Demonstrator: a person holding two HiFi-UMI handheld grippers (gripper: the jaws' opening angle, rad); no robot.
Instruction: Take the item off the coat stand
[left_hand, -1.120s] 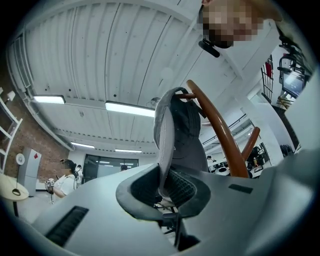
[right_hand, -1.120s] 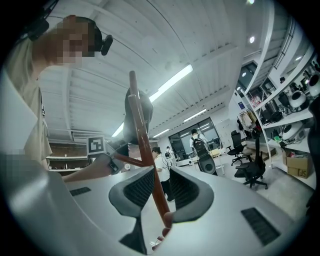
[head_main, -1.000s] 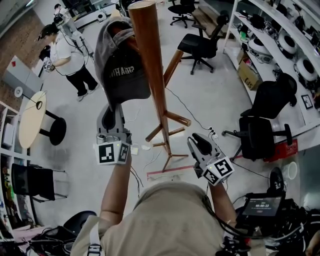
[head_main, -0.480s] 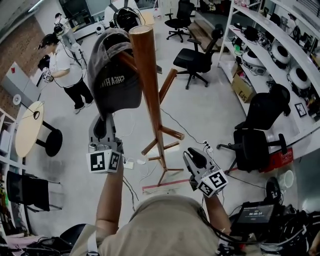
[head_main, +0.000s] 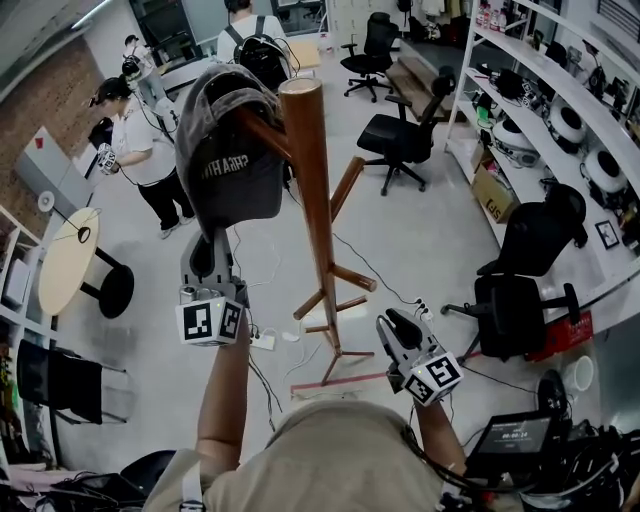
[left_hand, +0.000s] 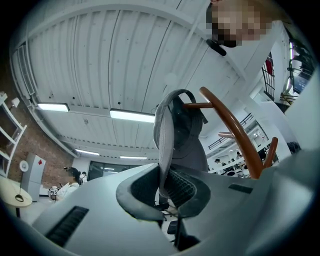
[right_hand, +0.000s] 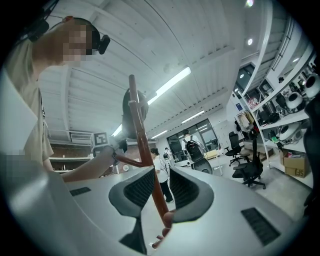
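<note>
A dark grey cap (head_main: 228, 150) hangs on an upward-slanting peg (head_main: 262, 132) of the brown wooden coat stand (head_main: 315, 200). It sits out along the peg, to the left of the pole. My left gripper (head_main: 208, 245) reaches up from below and is shut on the cap's lower edge. In the left gripper view the cap's (left_hand: 185, 135) thin edge is pinched between the pads of the left gripper (left_hand: 165, 187), with the curved peg (left_hand: 230, 125) to its right. My right gripper (head_main: 395, 325) hangs low, to the right of the stand's base. It is open and empty, and in the right gripper view the pole (right_hand: 142, 145) shows far off through the gap of the right gripper (right_hand: 159, 192).
The stand's splayed feet (head_main: 335, 300) and a power strip with cables (head_main: 265, 340) lie on the floor below. Black office chairs (head_main: 400, 135) (head_main: 520, 290) and shelving (head_main: 560, 110) are on the right. A round table (head_main: 65, 260) and people (head_main: 140, 150) are at the left.
My left gripper has risen a little with the cap. The cap has shifted out along the peg, away from the pole. The right gripper has stayed where it was.
</note>
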